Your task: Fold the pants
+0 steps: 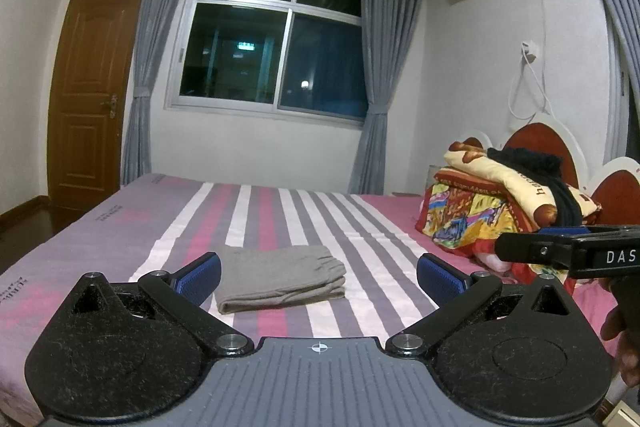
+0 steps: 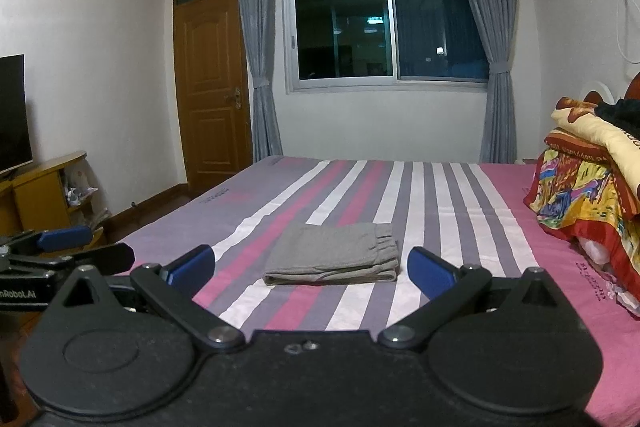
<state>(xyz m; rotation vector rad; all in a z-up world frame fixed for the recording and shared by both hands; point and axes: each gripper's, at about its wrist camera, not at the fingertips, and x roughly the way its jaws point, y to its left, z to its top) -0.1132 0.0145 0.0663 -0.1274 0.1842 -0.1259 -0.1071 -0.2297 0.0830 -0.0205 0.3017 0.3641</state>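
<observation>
Grey pants (image 1: pixel 280 277) lie folded into a compact rectangle on the striped bed (image 1: pixel 340 219), also seen in the right wrist view (image 2: pixel 334 254). My left gripper (image 1: pixel 318 273) is open and empty, held back above the near bed edge, with the pants ahead between its blue pads. My right gripper (image 2: pixel 310 269) is open and empty too, just short of the pants. Each gripper shows at the edge of the other's view: the right one (image 1: pixel 568 251) and the left one (image 2: pixel 68 247).
A pile of colourful folded quilts (image 1: pixel 504 203) with a black garment on top sits at the bed's right by the headboard (image 1: pixel 536 139). A TV (image 2: pixel 12 111) on a wooden stand is at left. Door, window and curtains lie beyond.
</observation>
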